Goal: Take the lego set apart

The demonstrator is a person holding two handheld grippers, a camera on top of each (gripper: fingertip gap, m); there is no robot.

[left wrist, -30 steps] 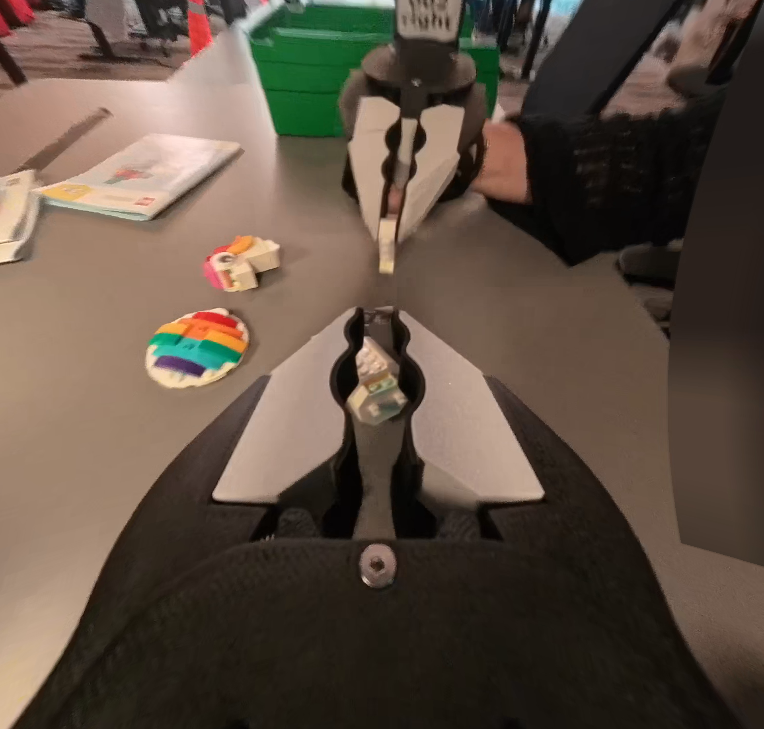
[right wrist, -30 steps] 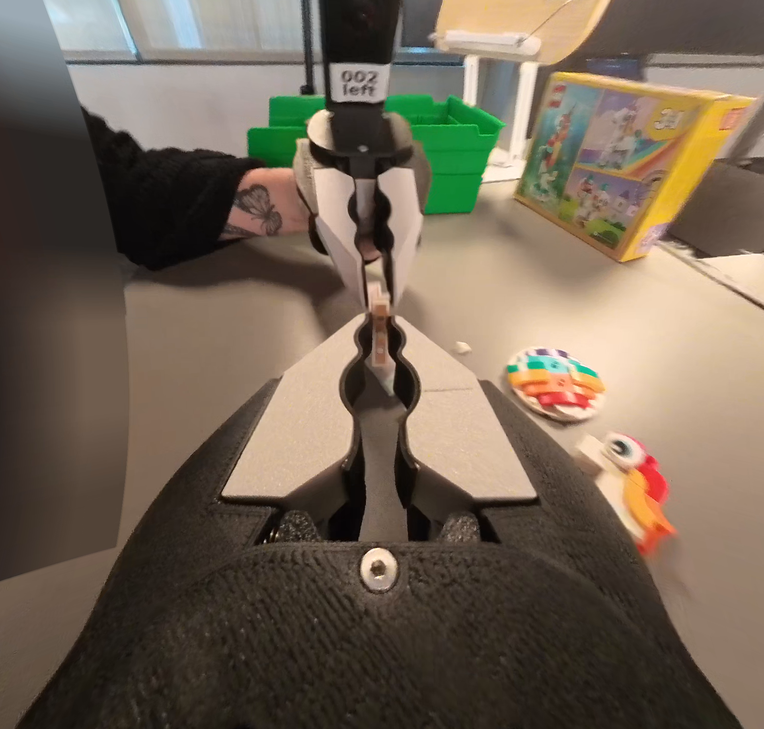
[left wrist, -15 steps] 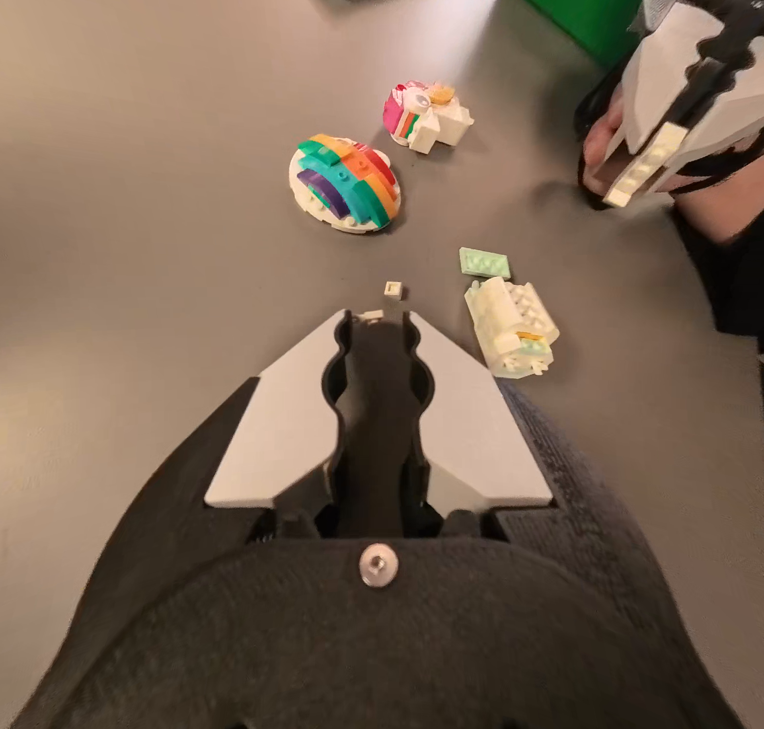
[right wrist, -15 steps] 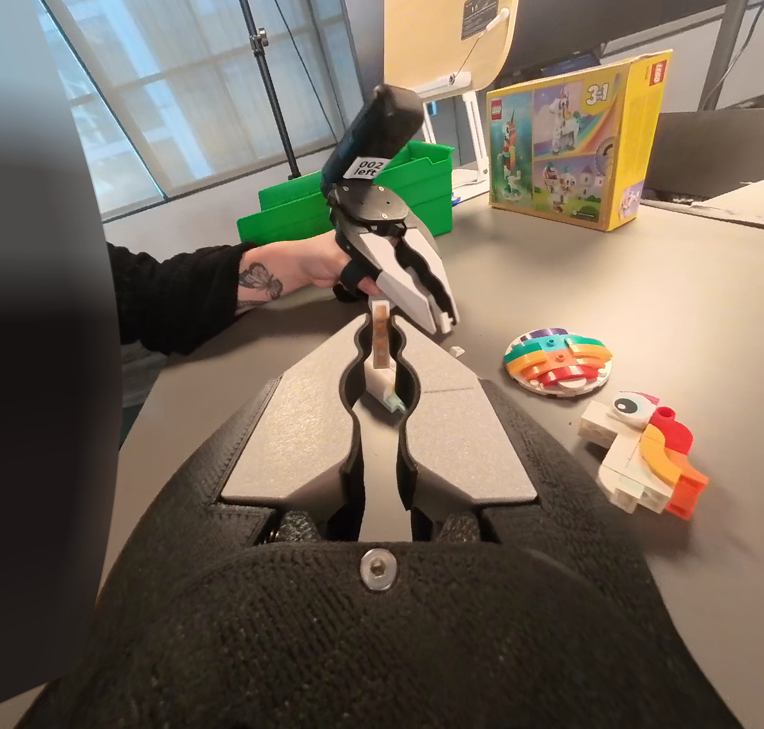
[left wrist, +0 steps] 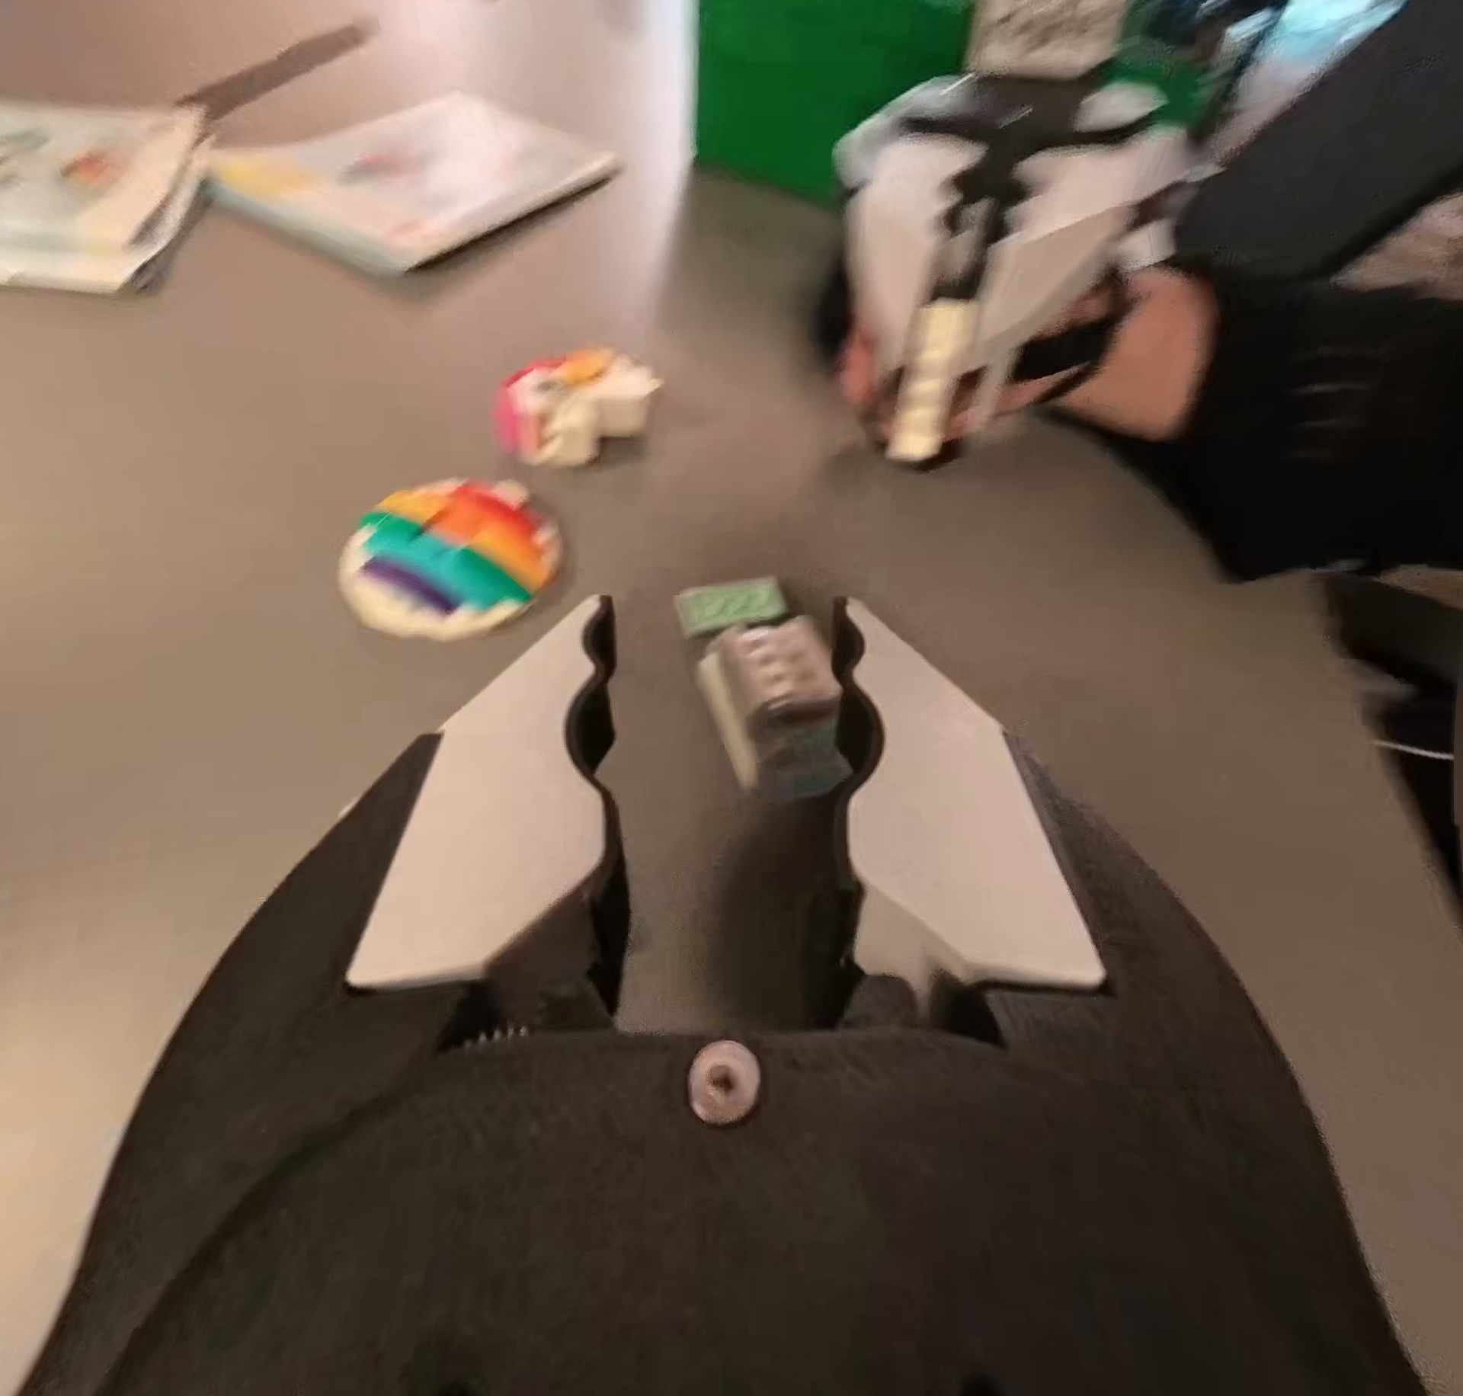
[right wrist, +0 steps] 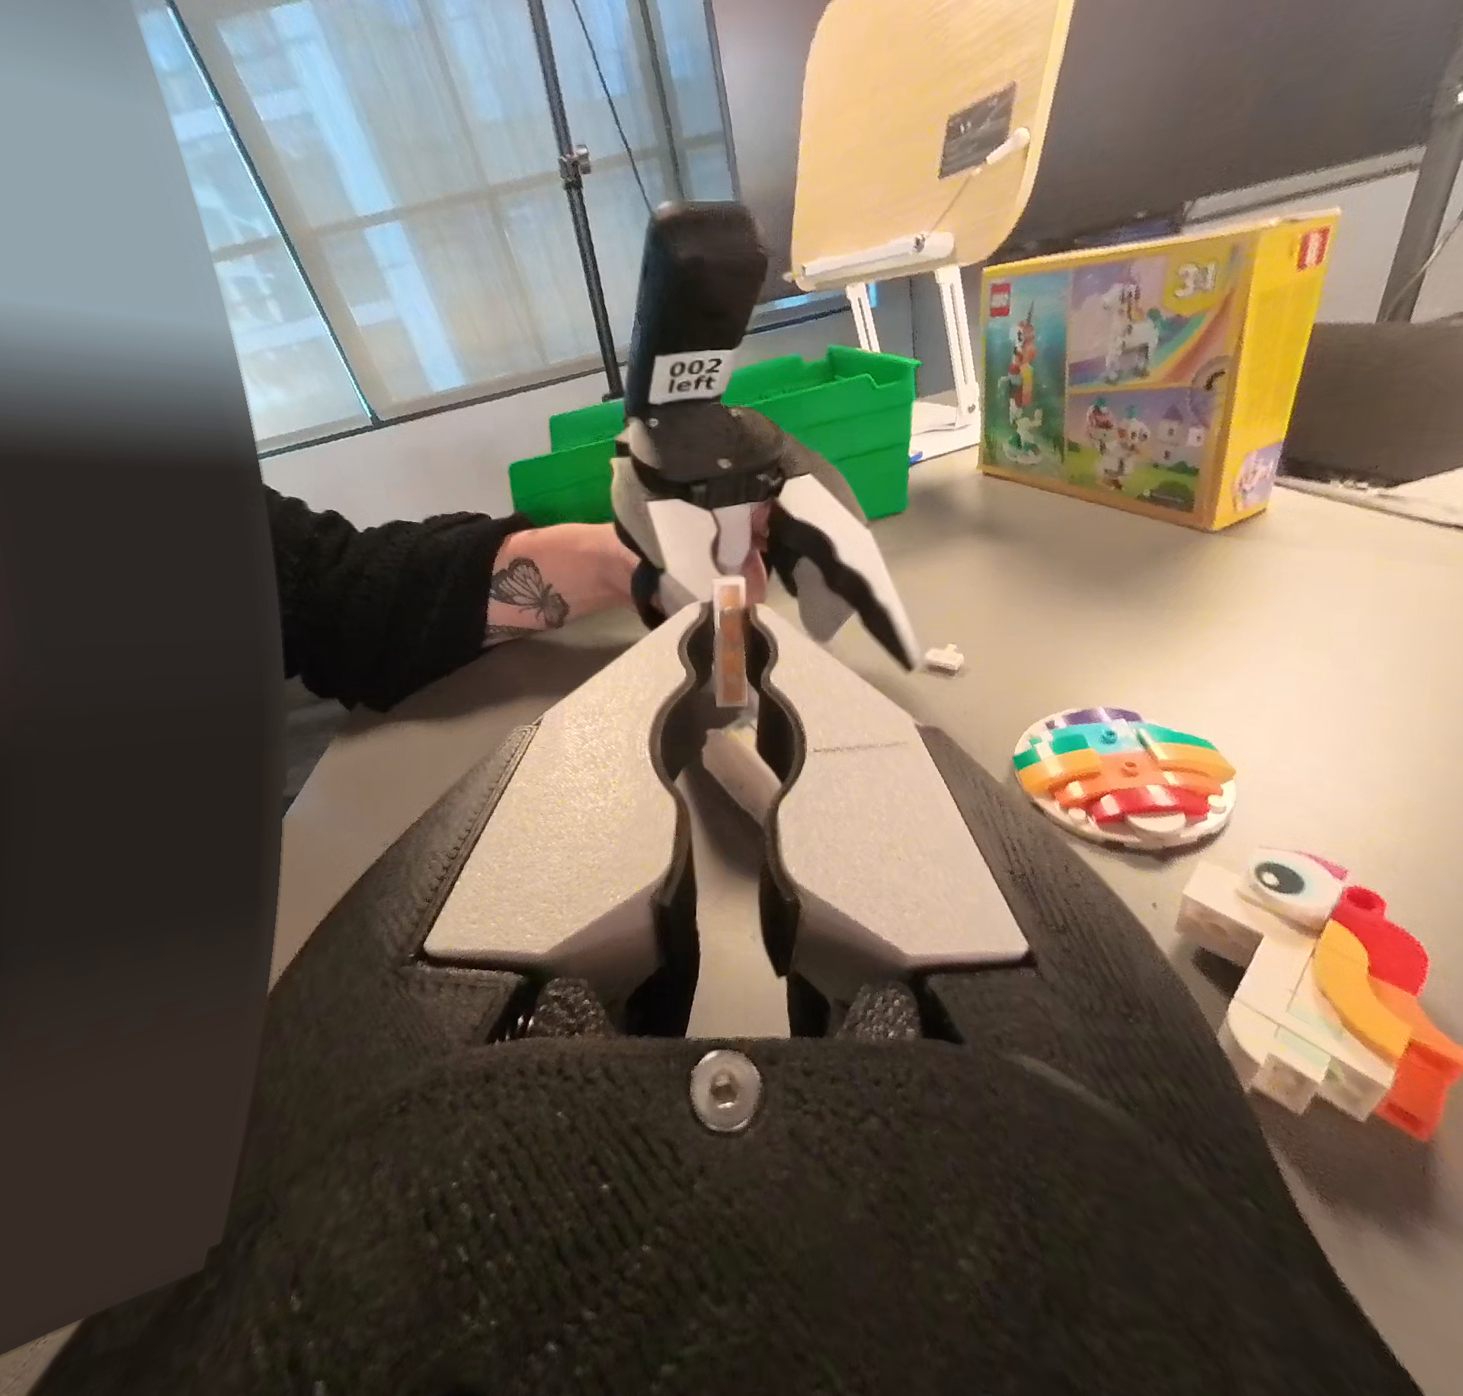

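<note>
Risks: left gripper (left wrist: 720,622), jaws wide and empty, frames the body block (left wrist: 772,697) lying on the bench (left wrist: 198,725), nearer its right finger; closing off-centre could shove the block aside or catch the green plate (left wrist: 728,604) touching its far end. Left view is blurred, so contact unclear. Right gripper (right wrist: 724,630), jaws narrow, pinches a white plate (right wrist: 728,657) edge-on above the bench; thin grip may slip. Rainbow disc (right wrist: 1124,784) and head (right wrist: 1330,994) sit toward the bench's far side, well clear.
</note>
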